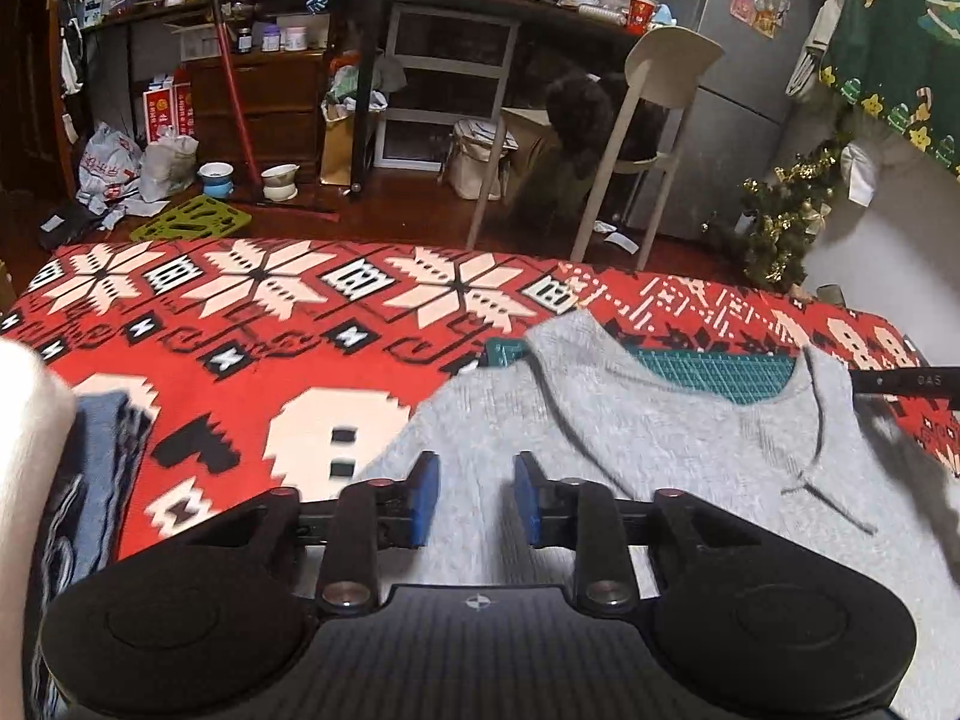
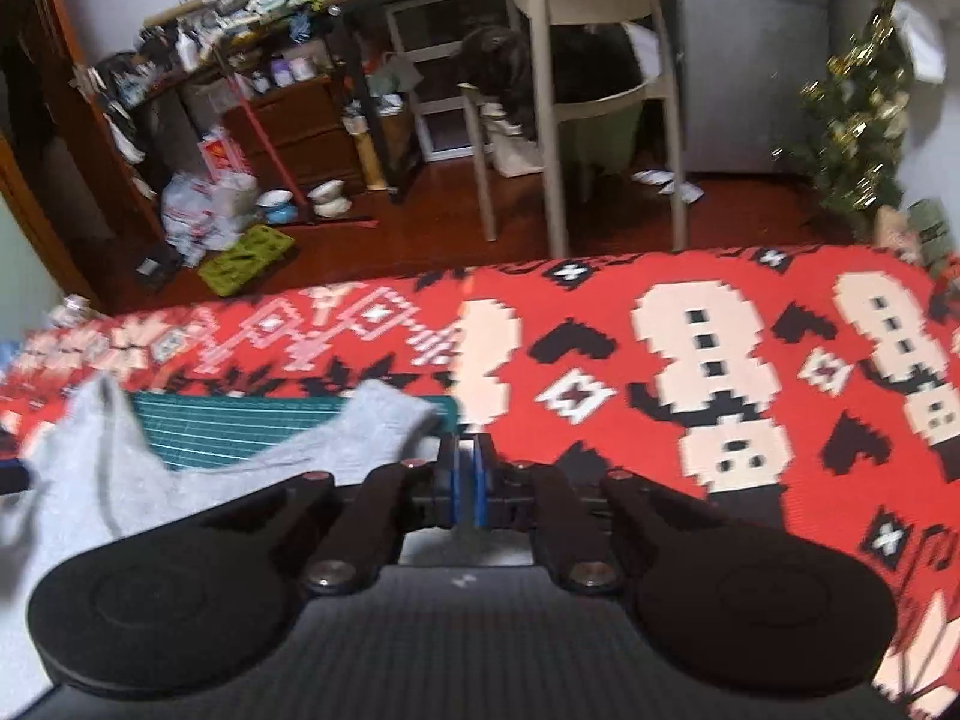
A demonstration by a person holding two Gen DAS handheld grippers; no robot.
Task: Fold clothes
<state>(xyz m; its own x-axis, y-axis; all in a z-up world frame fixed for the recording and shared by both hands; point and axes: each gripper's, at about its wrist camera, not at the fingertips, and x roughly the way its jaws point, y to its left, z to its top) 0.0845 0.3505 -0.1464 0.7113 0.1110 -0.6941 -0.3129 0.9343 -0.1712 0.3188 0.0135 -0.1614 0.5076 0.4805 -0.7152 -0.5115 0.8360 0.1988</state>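
On red patterned blanket (image 1: 240,360), over green mat (image 1: 720,375): grey top (image 1: 600,450) spread, neckline showing, partly rumpled, not squared. Left gripper (image 1: 475,498) agape above it, empty. Right gripper (image 2: 467,480) pinched together; cloth between pads unclear. Folded blue garment (image 1: 102,480) alongside; grey folding apparently pending.

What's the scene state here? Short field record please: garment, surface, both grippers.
garment: grey sleeveless top, spread flat, neckline away from cameras
under garment: green cutting mat, showing through neckline
surface: red patterned blanket
other clothes: blue folded item at left edge
left gripper: open, over the grey top, holding nothing
right gripper: shut, beside the top's strap; any pinched fabric cannot be seen
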